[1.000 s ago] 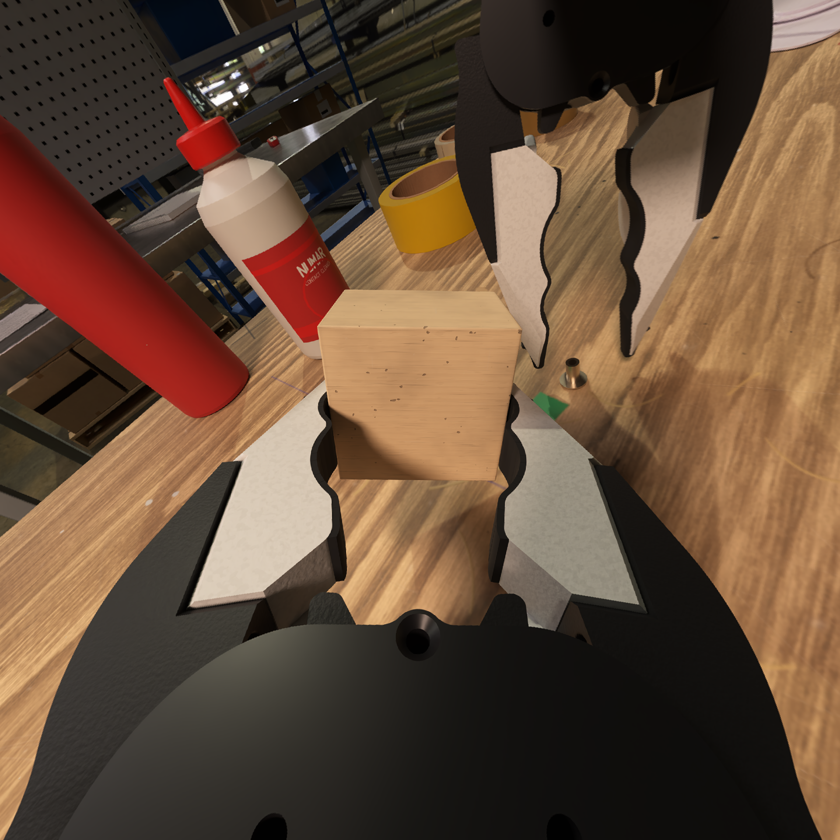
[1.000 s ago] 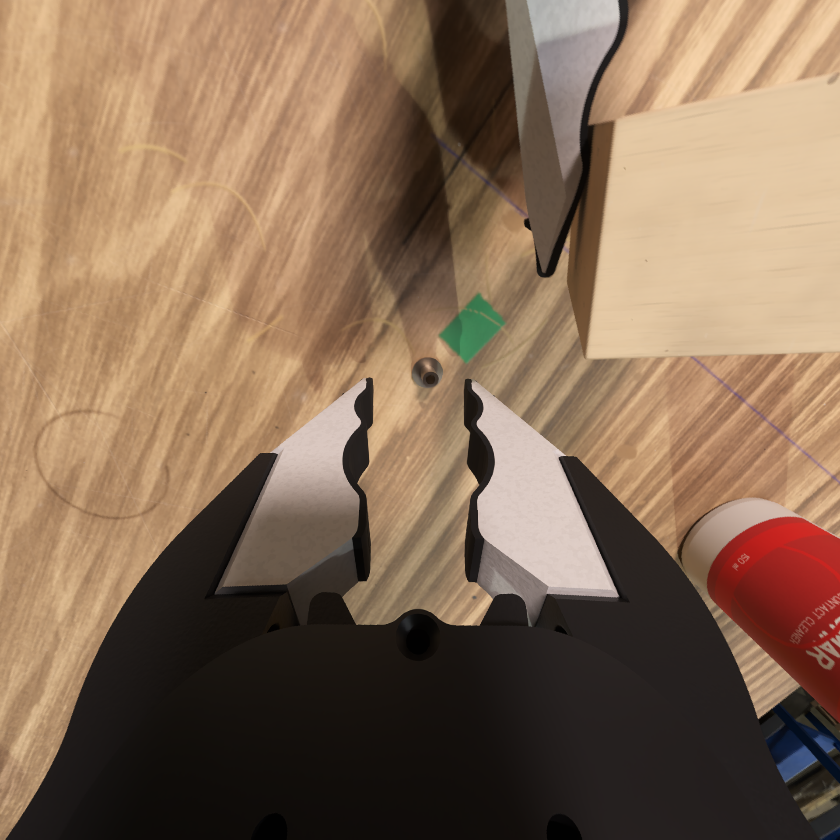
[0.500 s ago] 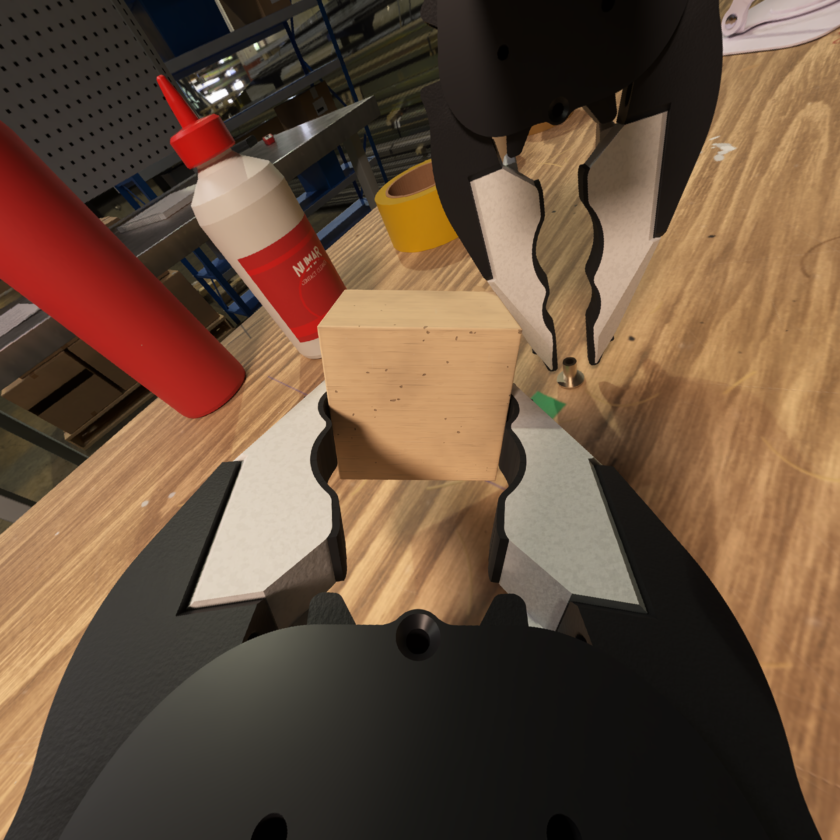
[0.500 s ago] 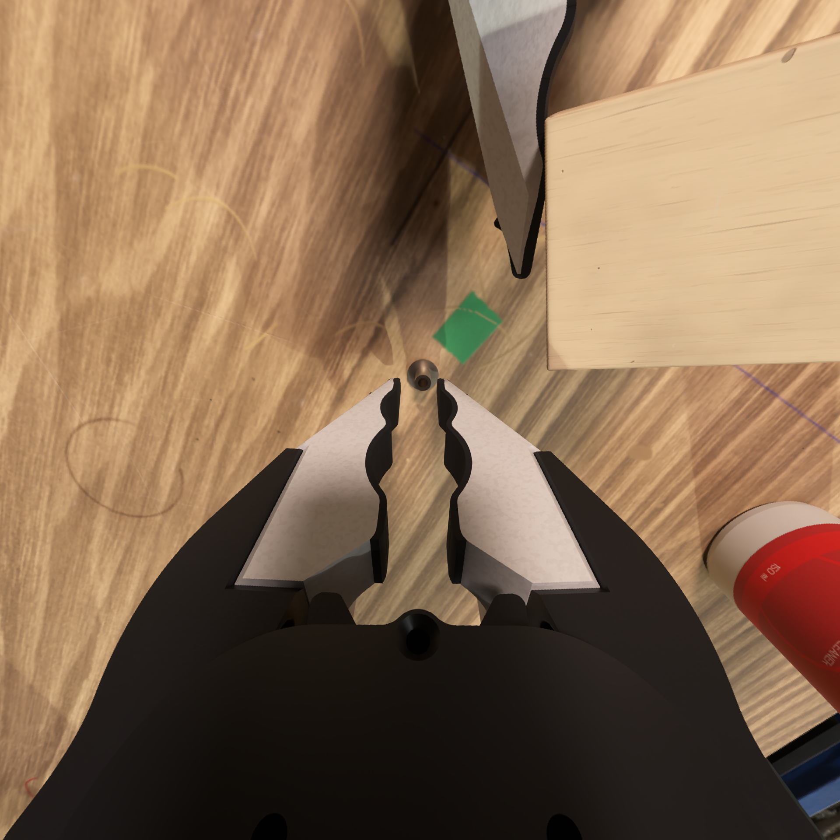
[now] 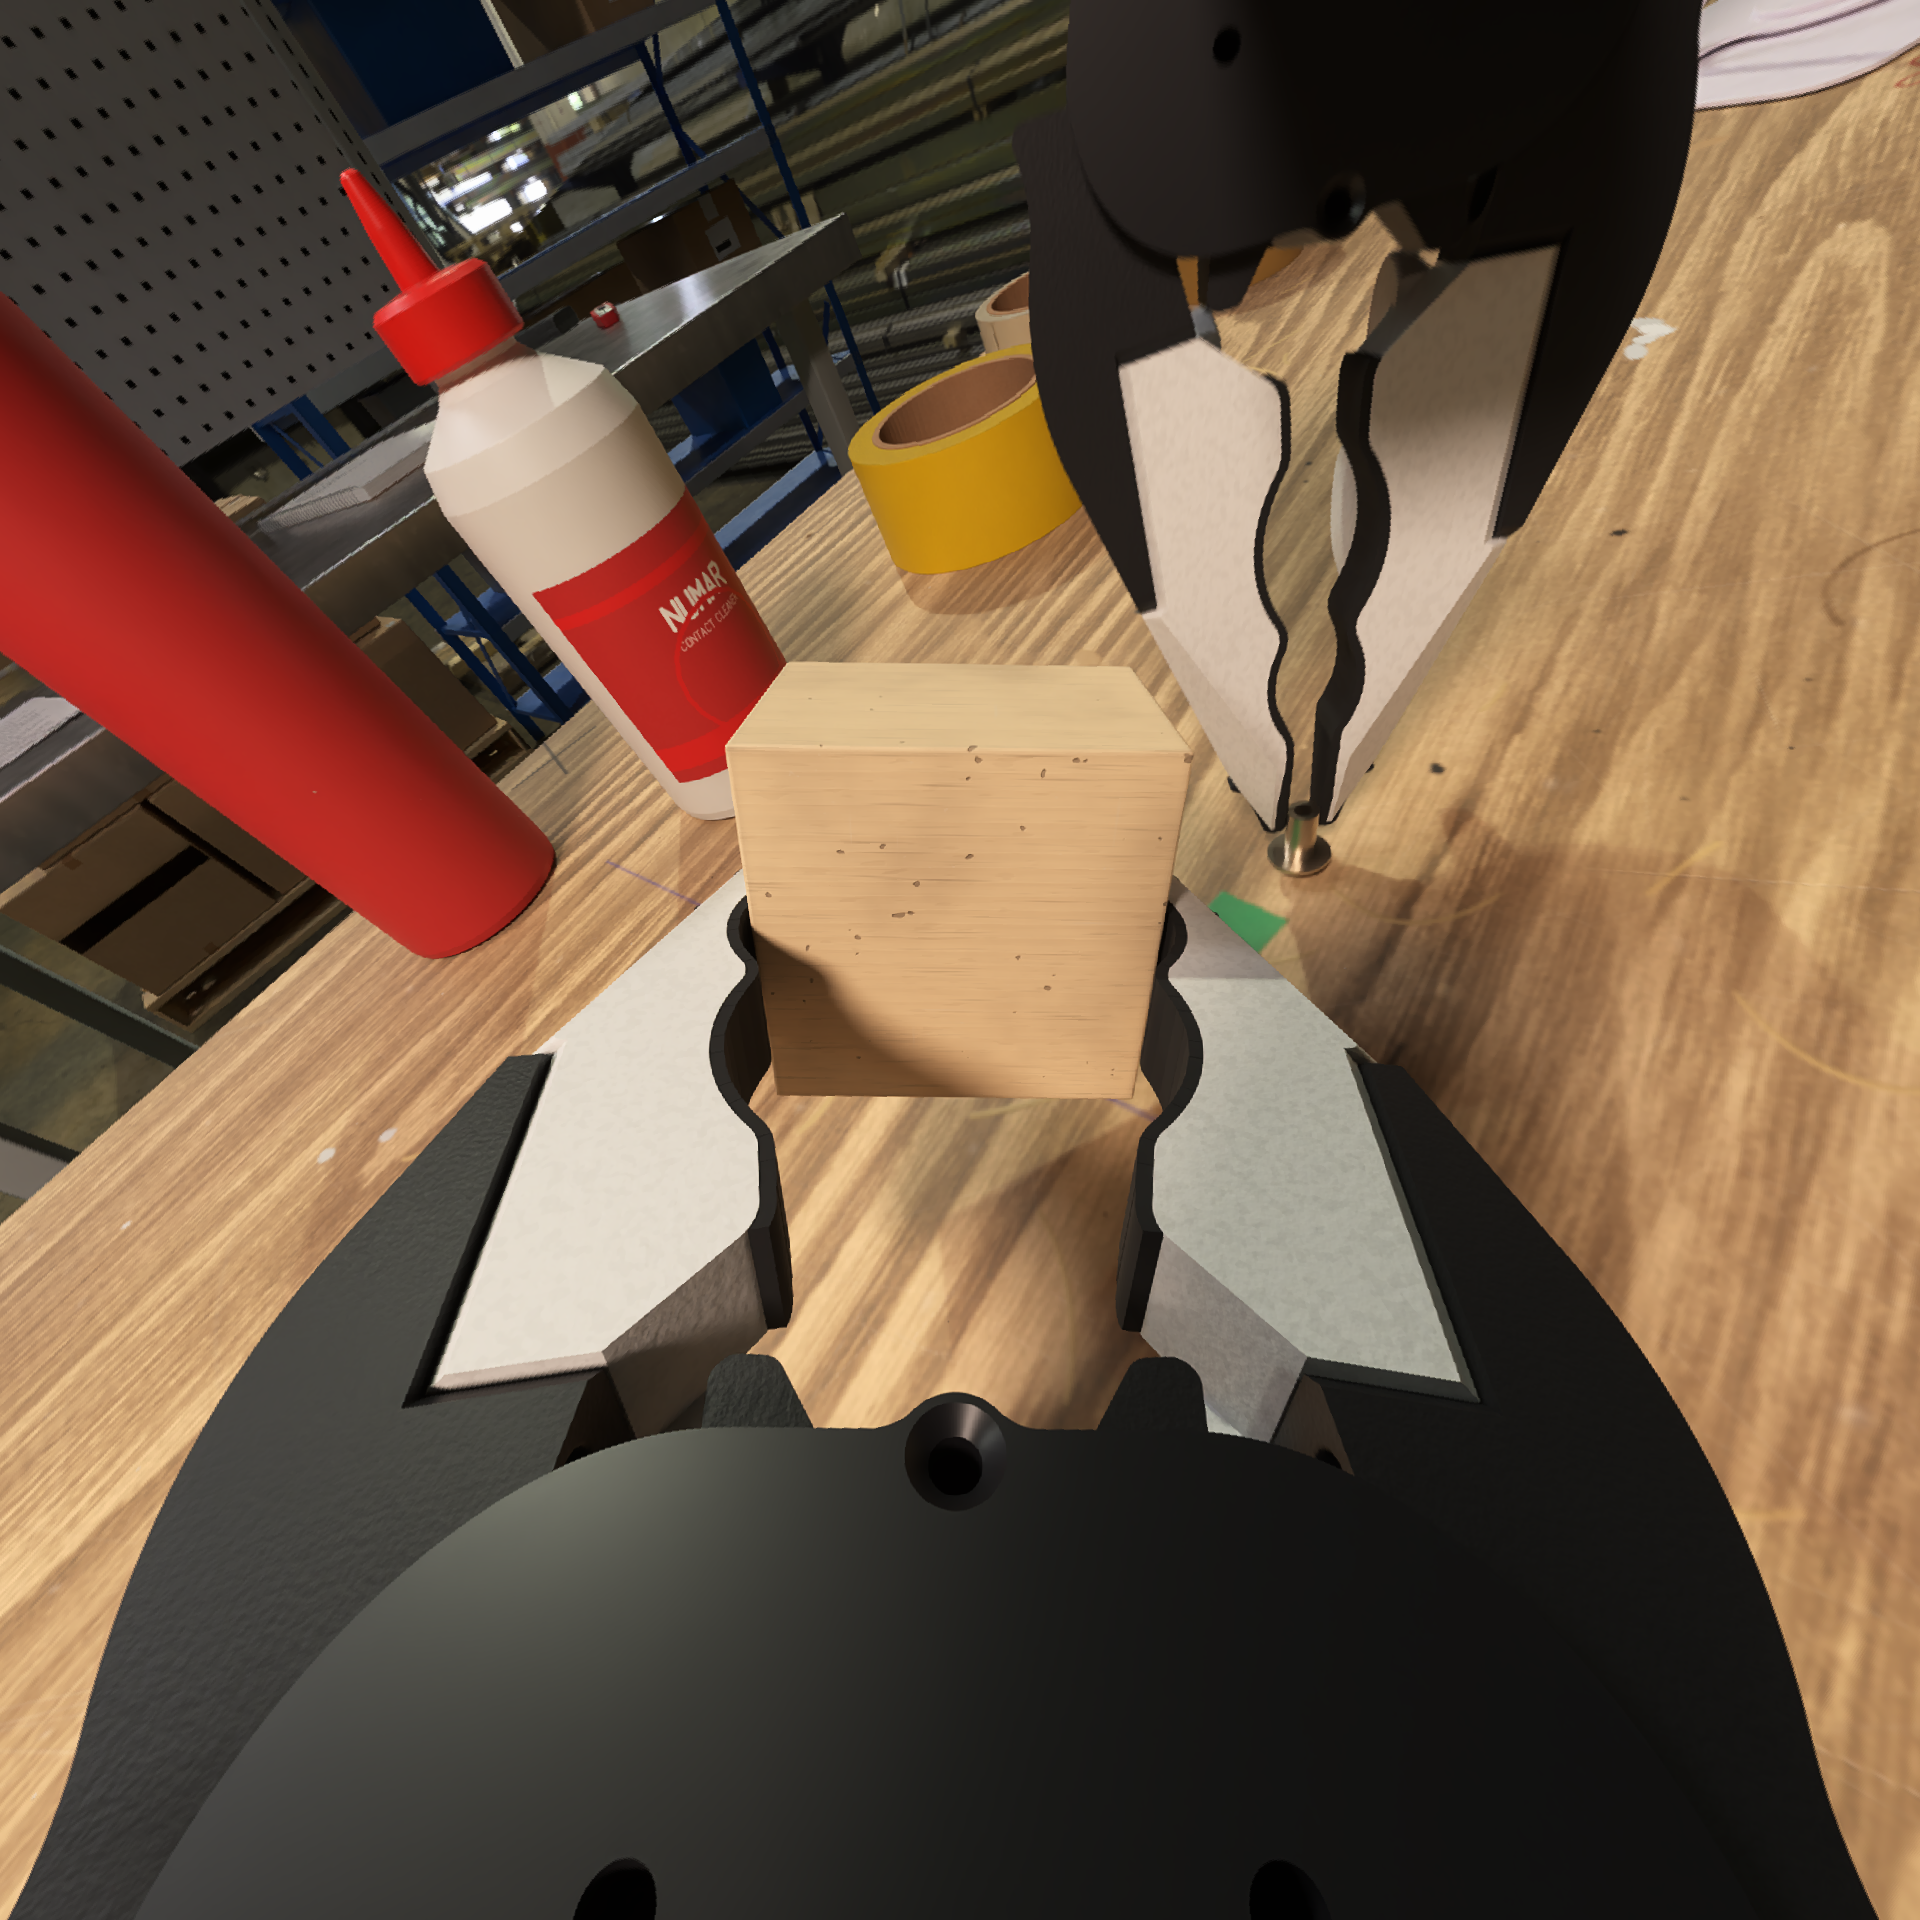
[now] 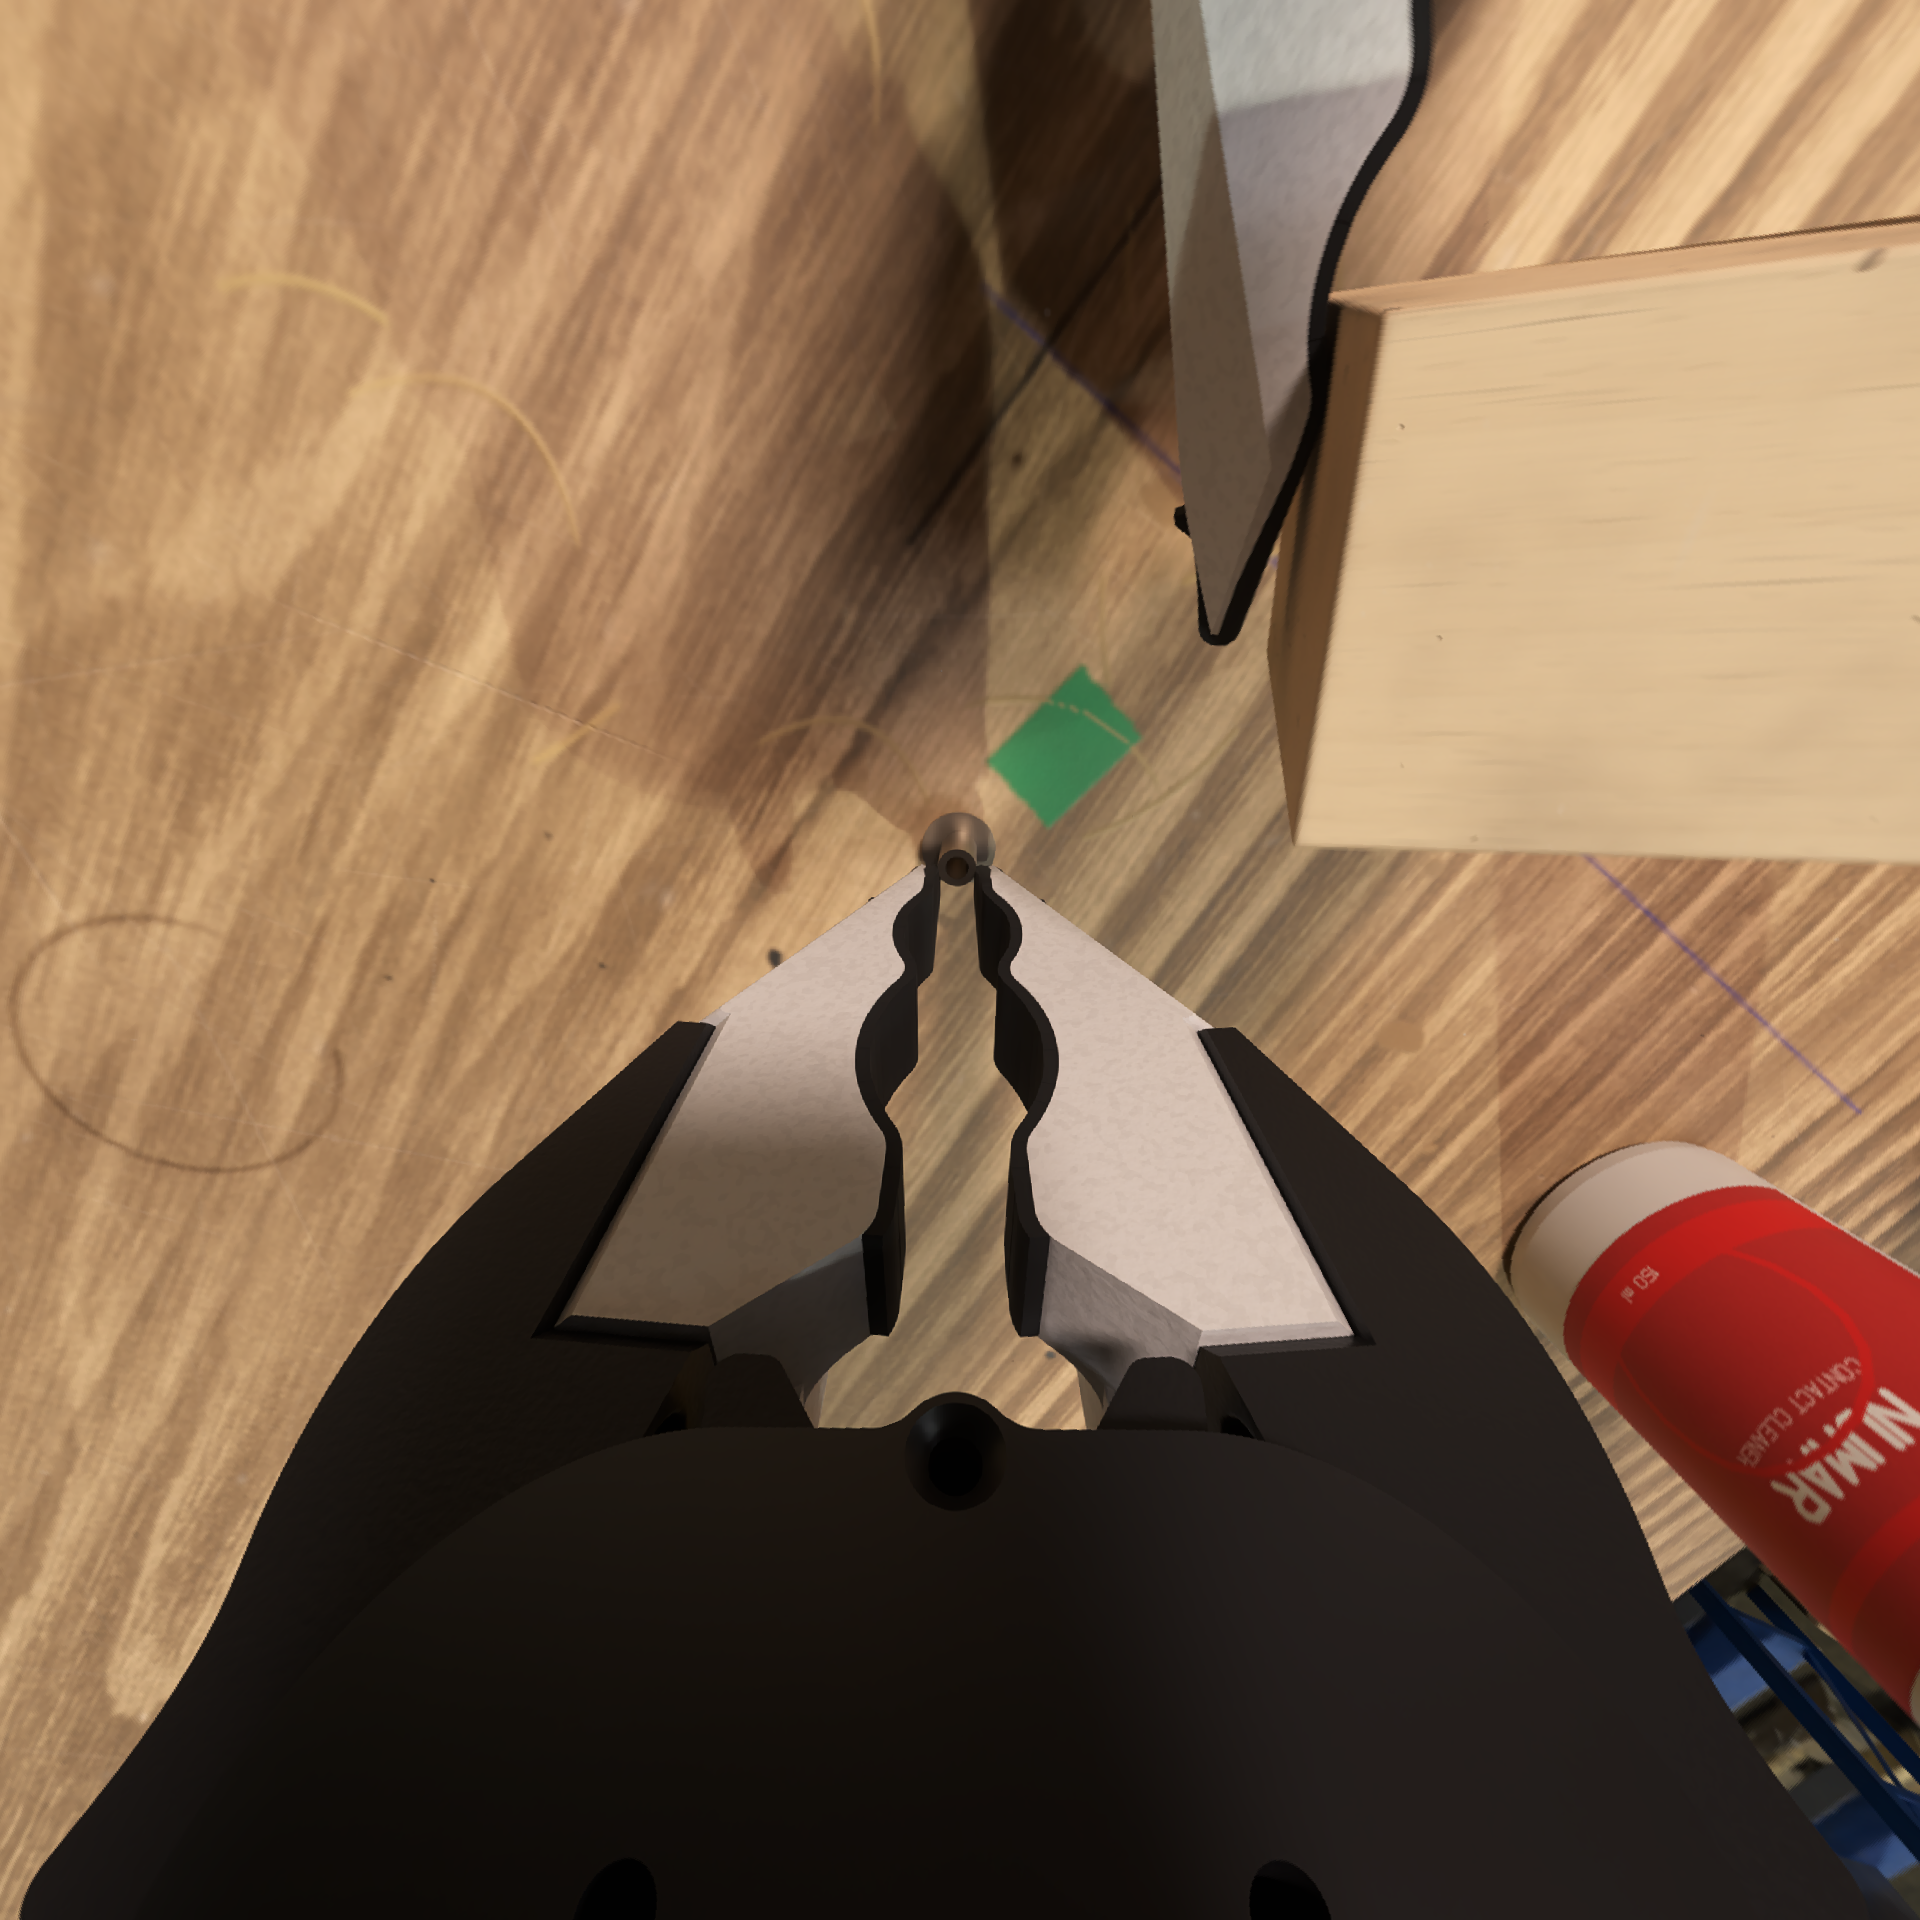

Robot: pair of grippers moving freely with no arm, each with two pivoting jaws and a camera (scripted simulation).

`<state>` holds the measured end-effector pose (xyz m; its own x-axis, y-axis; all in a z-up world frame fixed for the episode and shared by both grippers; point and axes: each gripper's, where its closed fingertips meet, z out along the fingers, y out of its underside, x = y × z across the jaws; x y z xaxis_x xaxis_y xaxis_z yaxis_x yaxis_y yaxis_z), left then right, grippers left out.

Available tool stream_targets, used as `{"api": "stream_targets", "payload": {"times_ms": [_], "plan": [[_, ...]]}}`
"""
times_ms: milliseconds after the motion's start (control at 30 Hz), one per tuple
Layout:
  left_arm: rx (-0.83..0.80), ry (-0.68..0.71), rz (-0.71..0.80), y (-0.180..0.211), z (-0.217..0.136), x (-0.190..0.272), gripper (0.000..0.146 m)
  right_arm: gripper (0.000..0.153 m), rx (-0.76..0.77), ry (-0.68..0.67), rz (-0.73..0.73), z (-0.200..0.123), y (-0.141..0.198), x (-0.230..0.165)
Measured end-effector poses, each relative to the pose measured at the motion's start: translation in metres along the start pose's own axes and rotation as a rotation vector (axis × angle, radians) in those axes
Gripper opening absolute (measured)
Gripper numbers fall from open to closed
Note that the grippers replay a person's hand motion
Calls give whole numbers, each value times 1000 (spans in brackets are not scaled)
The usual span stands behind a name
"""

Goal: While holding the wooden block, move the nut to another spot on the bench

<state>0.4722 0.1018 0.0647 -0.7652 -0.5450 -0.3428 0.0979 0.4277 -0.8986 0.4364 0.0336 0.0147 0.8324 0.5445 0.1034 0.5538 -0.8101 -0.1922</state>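
The wooden block [image 5: 956, 883] stands on the bench, and my left gripper [image 5: 958, 935] is shut on its two sides. The block also shows at the upper right of the right wrist view [image 6: 1610, 540], with one left finger [image 6: 1236, 312] against it. The nut [image 5: 1299, 844] is a small metal flanged piece just right of the block, its flange on the bench. My right gripper [image 5: 1301, 805] points down at it, with its tips closed on the nut's upper part. In the right wrist view the nut [image 6: 956, 844] sits between the tips of that gripper [image 6: 957, 881].
A green patch [image 6: 1062, 746] lies on the bench between nut and block. A white bottle with a red label [image 5: 582, 520], a red cylinder [image 5: 239, 665] and a yellow tape roll [image 5: 956, 468] stand beyond the block, near the bench's left edge. Bare wood [image 5: 1662, 1039] lies to the right.
My right gripper came down over the nut and its jaws narrowed from open to closed on it. The left gripper and the block have not moved.
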Motion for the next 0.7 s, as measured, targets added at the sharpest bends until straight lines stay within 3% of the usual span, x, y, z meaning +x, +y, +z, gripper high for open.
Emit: {"api": "stream_targets", "payload": {"times_ms": [100, 300, 700], "plan": [[2, 10, -4, -1, 0, 2, 72, 6, 64, -25, 52, -11, -4, -6], [-7, 31, 27, -1, 3, 10, 72, 6, 62, -323, 229, -22, 2, -58], [-6, 39, 21, -1, 3, 11, 72, 6, 8, -316, 291, -10, 25, -72]]}}
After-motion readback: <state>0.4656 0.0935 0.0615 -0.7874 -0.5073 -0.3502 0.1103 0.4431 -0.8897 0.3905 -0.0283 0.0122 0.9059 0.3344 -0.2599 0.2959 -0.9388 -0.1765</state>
